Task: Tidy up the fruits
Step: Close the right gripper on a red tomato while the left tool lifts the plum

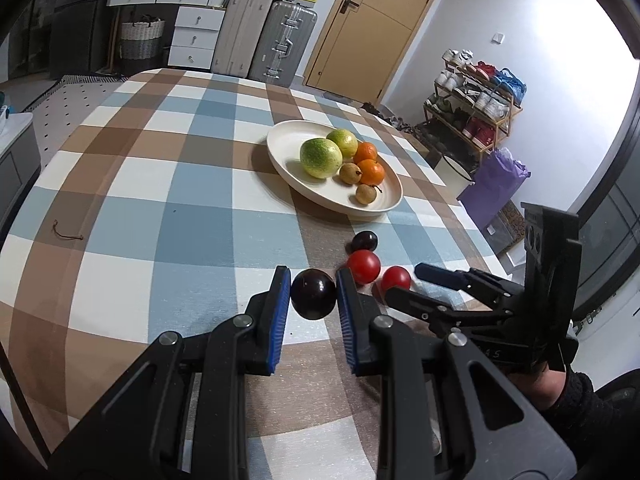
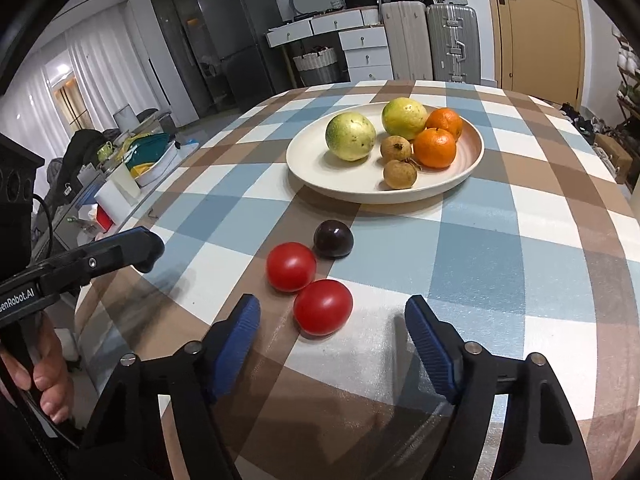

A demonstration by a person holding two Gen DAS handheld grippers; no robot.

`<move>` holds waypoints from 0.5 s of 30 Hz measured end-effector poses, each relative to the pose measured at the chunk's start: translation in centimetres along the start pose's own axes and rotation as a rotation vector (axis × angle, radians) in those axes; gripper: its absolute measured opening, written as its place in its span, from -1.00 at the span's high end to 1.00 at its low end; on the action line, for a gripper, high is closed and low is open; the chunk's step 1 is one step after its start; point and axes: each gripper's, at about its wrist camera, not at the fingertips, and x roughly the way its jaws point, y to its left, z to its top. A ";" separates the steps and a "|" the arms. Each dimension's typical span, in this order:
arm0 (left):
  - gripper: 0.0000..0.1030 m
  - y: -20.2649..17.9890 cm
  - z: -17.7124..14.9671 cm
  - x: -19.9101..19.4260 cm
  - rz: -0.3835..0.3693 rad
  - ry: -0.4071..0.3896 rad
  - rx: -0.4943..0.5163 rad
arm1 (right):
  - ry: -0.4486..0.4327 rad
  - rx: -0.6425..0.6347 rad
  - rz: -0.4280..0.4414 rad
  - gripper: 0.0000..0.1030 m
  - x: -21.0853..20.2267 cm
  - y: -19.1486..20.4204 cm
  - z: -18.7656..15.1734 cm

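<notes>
Checked tablecloth covers table. Cream plate at far centre, holding green, orange, brown fruits. Left gripper clamped on dark plum, round, no clear long axis, raised over cloth. Right gripper jaws apart, near red tomato between pads, untouched. Second tomato touching it; second plum just beyond.

You have a checked tablecloth of blue, brown and white squares. On the cream plate lie two yellow-green fruits, two oranges and two small tan-brown fruits. Two red tomatoes and dark purple plums sit on the cloth. Your grippers' pads are blue.
</notes>
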 end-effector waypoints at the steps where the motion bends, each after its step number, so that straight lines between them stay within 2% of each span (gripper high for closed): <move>1: 0.60 0.1 0.1 0.0 0.002 -0.001 -0.002 | 0.008 -0.008 0.007 -0.25 0.2 0.1 0.0; 3: 0.60 0.2 0.1 -0.1 0.002 -0.003 -0.007 | 0.021 -0.026 0.011 0.08 0.5 0.5 0.0; 5: 0.60 0.2 0.2 -0.1 0.009 -0.002 -0.008 | 0.035 -0.036 0.000 0.16 0.9 0.6 0.0; 8: 0.60 0.0 0.6 0.1 0.018 0.003 -0.001 | 0.053 -0.035 0.016 0.40 1.0 0.6 0.0; 15: 0.60 -0.8 3.2 0.8 -0.011 -0.004 0.017 | 0.010 0.027 0.034 0.40 -0.4 -1.0 -0.3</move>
